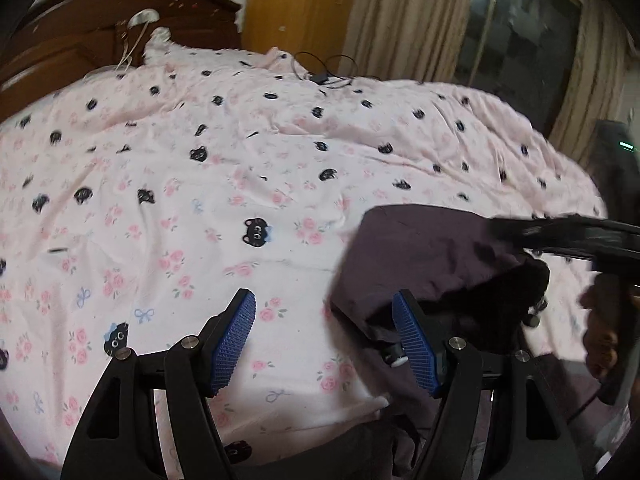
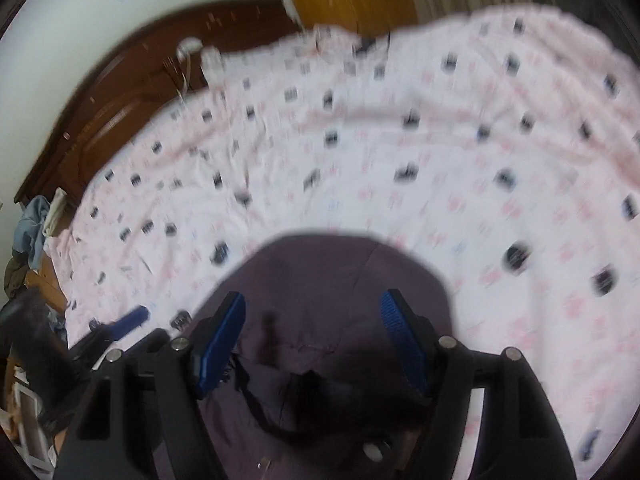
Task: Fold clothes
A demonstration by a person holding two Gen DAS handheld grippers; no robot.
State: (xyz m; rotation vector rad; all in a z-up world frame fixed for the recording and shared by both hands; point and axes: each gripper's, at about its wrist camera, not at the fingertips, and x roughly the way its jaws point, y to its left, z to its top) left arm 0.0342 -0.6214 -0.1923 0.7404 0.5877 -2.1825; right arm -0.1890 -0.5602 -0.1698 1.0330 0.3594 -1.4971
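Note:
A dark purple garment (image 1: 420,256) with a black lining and cord toggles lies bunched on the pink cat-print bedsheet (image 1: 200,184), at the right of the left wrist view. My left gripper (image 1: 324,308) is open; its right blue pad (image 1: 412,340) is at the garment's near edge and nothing is between the fingers. The right tool's black body (image 1: 580,240) reaches over the garment, blurred, with a hand (image 1: 600,332) behind it. In the right wrist view my right gripper (image 2: 313,304) hangs open just above the garment (image 2: 320,276). The left gripper's blue pad (image 2: 130,320) shows at lower left.
A dark wooden headboard (image 1: 80,40) closes the far side of the bed. A black cable (image 1: 324,76) lies at the sheet's far edge. Beige curtains (image 1: 400,20) and a dark window stand beyond. Loose clothes (image 2: 28,232) are piled beside the bed's left side.

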